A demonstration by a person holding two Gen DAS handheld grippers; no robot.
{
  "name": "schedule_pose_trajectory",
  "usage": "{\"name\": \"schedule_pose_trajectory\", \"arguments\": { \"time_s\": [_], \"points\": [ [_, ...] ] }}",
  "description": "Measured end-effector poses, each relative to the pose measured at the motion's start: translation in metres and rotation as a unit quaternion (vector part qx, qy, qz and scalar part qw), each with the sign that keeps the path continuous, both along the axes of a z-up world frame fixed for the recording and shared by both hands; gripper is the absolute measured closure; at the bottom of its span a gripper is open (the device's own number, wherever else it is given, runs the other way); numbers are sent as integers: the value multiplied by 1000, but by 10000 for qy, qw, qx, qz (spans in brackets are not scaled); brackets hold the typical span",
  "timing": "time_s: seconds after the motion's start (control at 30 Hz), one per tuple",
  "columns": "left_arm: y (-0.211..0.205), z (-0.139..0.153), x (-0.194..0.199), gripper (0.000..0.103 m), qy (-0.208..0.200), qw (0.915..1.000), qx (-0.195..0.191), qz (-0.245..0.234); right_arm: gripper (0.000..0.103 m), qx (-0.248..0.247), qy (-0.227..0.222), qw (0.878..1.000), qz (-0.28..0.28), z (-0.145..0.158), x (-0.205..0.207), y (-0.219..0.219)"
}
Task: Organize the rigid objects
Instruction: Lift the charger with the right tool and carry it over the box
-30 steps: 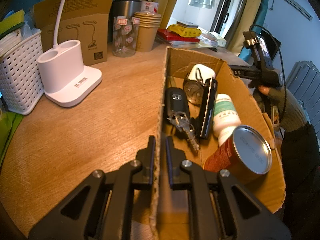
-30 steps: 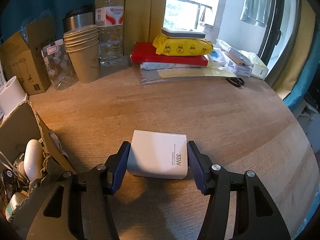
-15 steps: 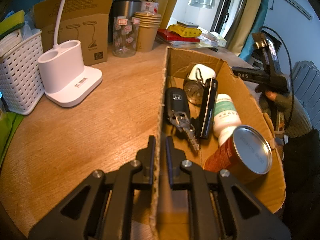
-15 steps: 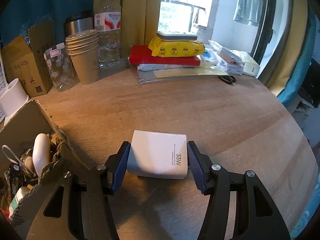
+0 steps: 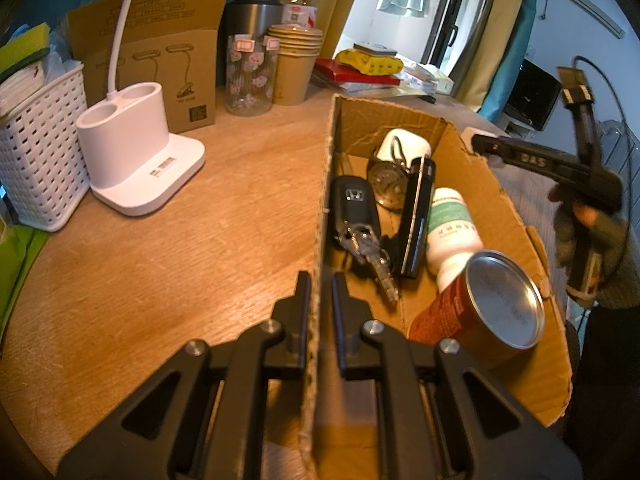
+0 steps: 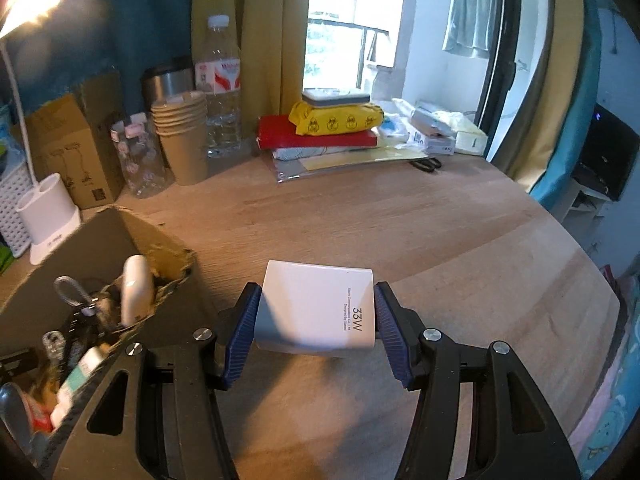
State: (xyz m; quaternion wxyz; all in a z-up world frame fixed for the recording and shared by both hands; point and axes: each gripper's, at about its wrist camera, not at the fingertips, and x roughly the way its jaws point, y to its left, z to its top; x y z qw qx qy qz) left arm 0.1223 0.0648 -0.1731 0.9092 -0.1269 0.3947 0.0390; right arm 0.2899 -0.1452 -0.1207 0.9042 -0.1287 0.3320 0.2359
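My left gripper is shut on the left wall of the open cardboard box and holds it on the wooden table. In the box lie a car key with keys, a black flat device, a white pill bottle, a red tin can and a white case. My right gripper is shut on a white 33W charger, held above the table just right of the box. It also shows at the box's far right in the left wrist view.
At the back stand a white lamp base, a white basket, a lamp carton, a patterned glass, stacked paper cups, a water bottle and a pile of books and packets. Scissors lie behind.
My right gripper has risen with the charger and moved toward the box. The left gripper and the box have not moved.
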Motion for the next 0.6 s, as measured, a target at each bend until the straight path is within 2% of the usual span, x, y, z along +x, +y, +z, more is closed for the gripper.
{"name": "schedule_pose_trajectory", "arguments": {
  "time_s": [0.6],
  "points": [
    [2, 2, 1, 92, -4, 10000, 16, -1, 43, 265, -318, 9990, 141, 35, -73, -1]
  ]
}}
